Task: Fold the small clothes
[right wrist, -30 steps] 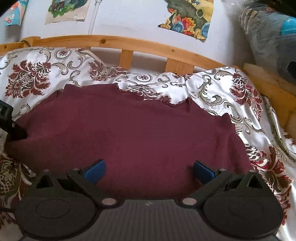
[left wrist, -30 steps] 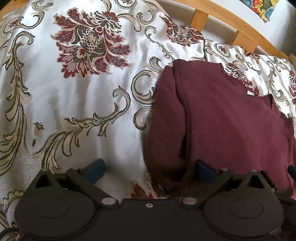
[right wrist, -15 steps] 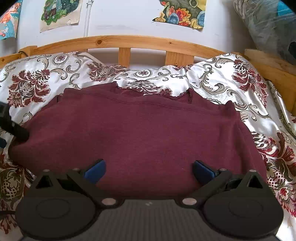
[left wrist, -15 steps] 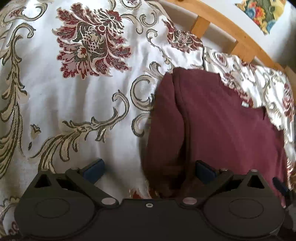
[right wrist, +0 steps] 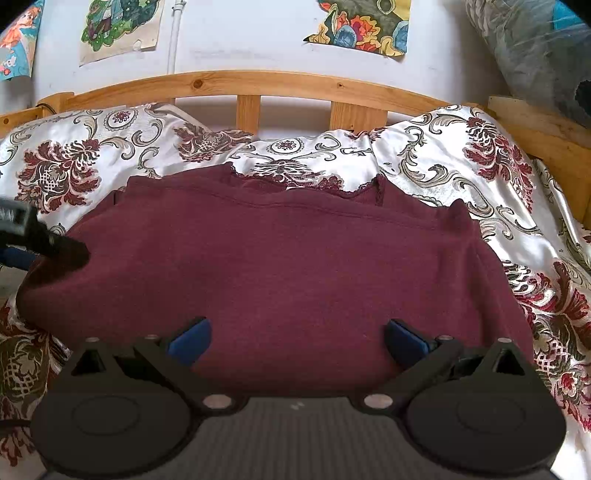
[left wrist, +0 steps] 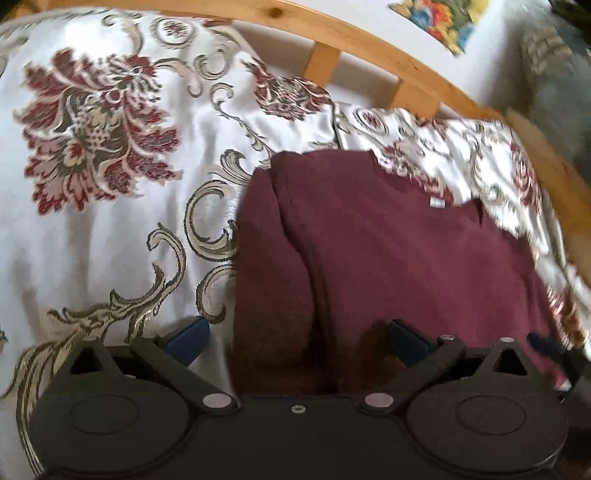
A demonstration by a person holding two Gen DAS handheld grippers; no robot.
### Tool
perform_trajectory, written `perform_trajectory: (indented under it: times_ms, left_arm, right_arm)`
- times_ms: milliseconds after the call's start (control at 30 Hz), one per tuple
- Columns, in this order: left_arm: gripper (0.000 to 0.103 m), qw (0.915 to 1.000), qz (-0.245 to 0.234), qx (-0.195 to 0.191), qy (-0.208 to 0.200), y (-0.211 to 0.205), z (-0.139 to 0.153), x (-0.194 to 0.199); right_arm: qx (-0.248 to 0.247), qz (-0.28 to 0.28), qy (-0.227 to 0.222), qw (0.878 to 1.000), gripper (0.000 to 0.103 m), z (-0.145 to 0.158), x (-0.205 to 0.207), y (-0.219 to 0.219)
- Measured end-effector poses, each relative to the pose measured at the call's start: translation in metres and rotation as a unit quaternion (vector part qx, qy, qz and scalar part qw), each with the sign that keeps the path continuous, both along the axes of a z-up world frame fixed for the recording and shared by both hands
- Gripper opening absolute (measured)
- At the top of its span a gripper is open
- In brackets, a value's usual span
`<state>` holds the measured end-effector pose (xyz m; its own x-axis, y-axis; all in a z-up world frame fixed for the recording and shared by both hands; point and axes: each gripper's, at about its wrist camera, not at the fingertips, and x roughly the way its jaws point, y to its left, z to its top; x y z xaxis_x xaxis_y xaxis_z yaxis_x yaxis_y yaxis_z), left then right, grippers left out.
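Note:
A maroon garment [right wrist: 288,258] lies folded flat on a floral bedspread [right wrist: 461,166]; it also shows in the left wrist view [left wrist: 388,258], with its folded left edge doubled over. My left gripper [left wrist: 297,341] is open over the garment's near left corner, its left pad over bedspread and its right pad over cloth. It shows at the left edge of the right wrist view [right wrist: 40,243]. My right gripper [right wrist: 295,341] is open over the garment's near edge, holding nothing.
A wooden slatted headboard [right wrist: 258,85] runs behind the bed, under a white wall with posters [right wrist: 362,26]. A wooden side rail [right wrist: 546,136] and a grey bundle [right wrist: 535,48] are at the right. Bedspread [left wrist: 92,221] stretches left of the garment.
Both wrist views have risen and tilted back, showing more headboard and wall. The left gripper has shifted slightly right over the garment's corner. The garment has not moved. Both grippers stay open.

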<state>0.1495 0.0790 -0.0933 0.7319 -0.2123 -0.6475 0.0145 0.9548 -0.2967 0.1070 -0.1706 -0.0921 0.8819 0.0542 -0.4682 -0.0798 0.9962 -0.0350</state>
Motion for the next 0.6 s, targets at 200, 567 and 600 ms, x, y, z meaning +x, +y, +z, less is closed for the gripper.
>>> perform_trajectory:
  times_ms: [200, 567, 600]
  left_arm:
    - [0.102, 1.0000, -0.002, 0.006, -0.001, -0.0002, -0.0011, 0.0006]
    - [0.102, 1.0000, -0.002, 0.001, 0.006, 0.0019, -0.0011, 0.0014]
    - [0.102, 1.0000, -0.001, 0.000, 0.007, 0.0020, -0.0009, 0.0015]
  right_arm:
    - [0.000, 0.000, 0.000, 1.000, 0.103, -0.0001, -0.0001, 0.0001]
    - [0.000, 0.000, 0.000, 1.000, 0.103, -0.0001, -0.0002, -0.0003]
    - [0.000, 0.000, 0.000, 1.000, 0.103, 0.0000, -0.0002, -0.0002]
